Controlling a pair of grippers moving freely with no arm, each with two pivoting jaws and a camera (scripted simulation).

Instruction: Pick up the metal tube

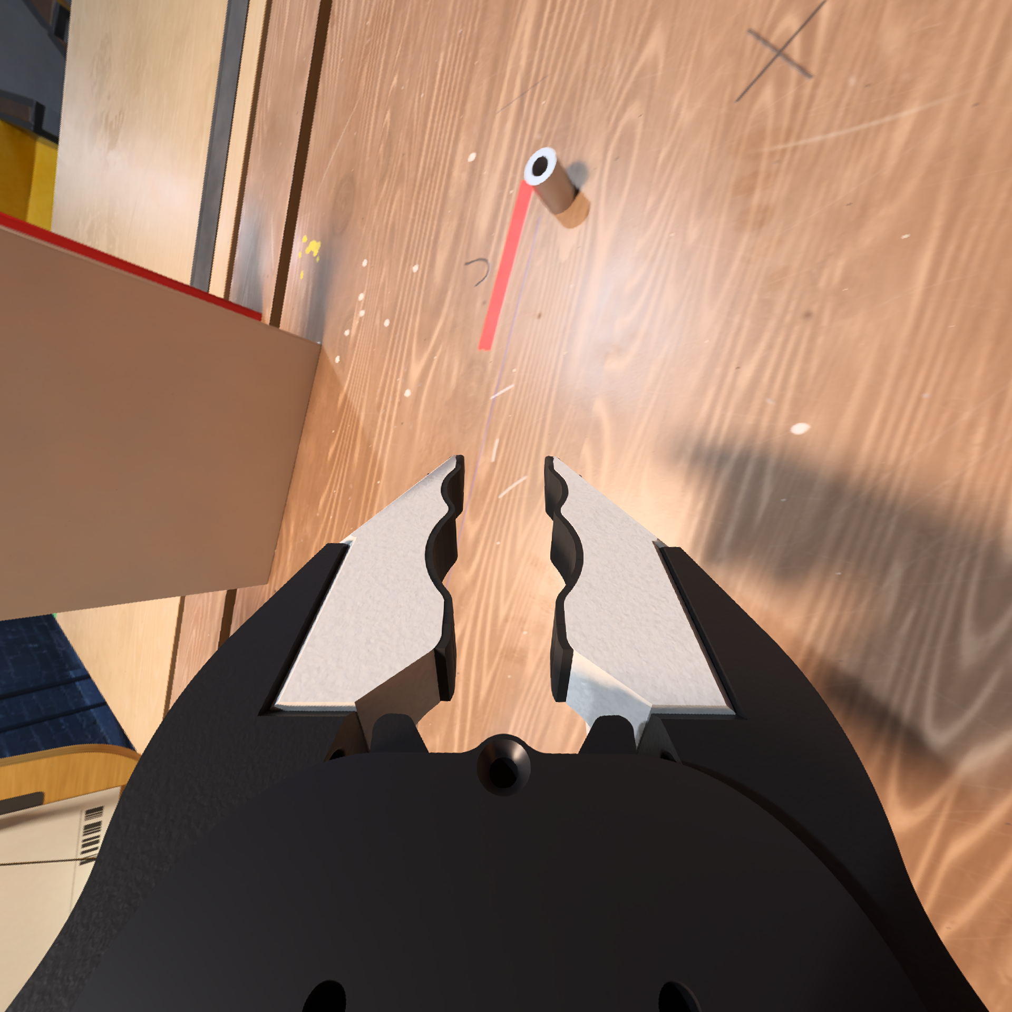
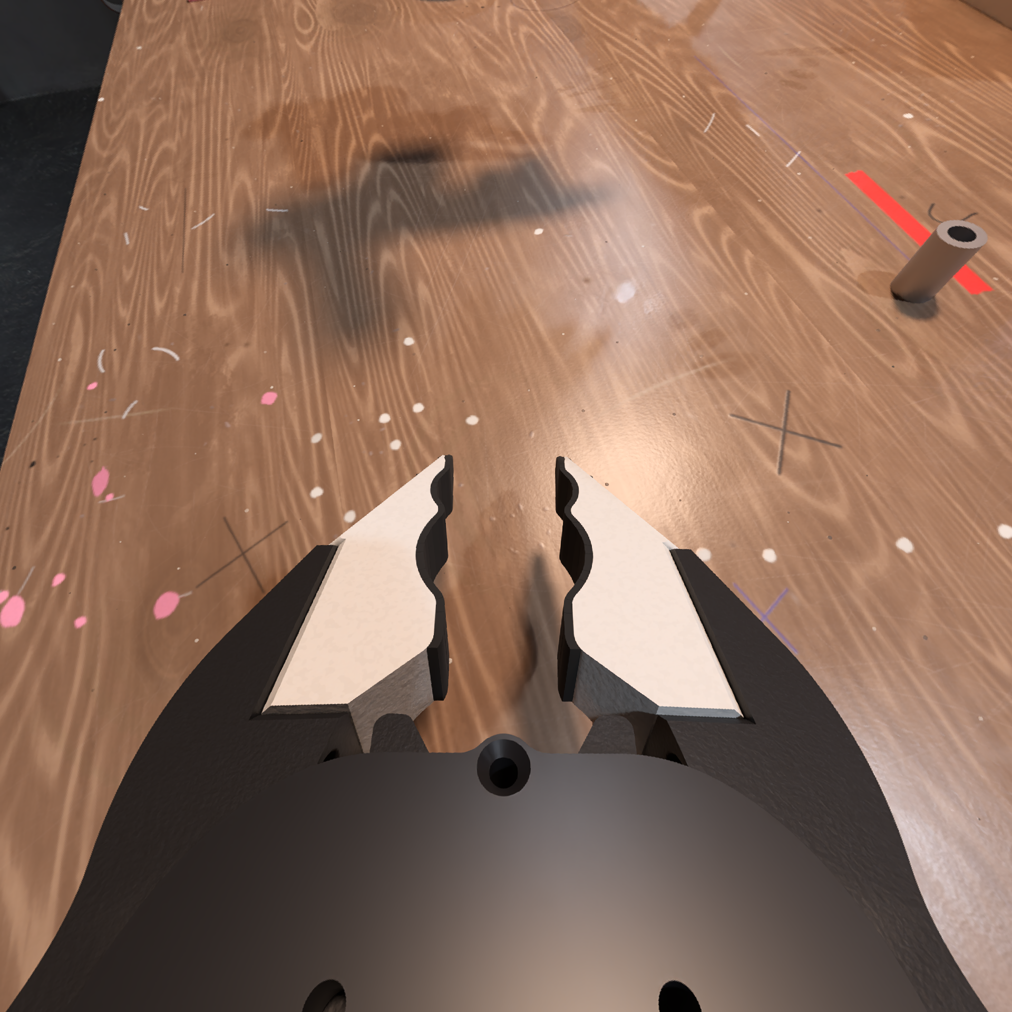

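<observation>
Ahead of the left gripper (image 1: 504, 465), well apart, the metal tube (image 1: 554, 187) stands upright on the wooden bench (image 1: 766, 328), bore facing up, at the far end of a red tape strip (image 1: 505, 263). Jaws parted, empty.

Right wrist view: right gripper (image 2: 504, 465) likewise released, empty; tube (image 2: 937, 263) far to its right, long axis vertical. Approach, grasp and lift all remain.

Bare tabletop (image 1: 712, 328) all round upright metal tube (image 1: 553, 189); cardboard box (image 1: 137, 427) blocks left side.
</observation>
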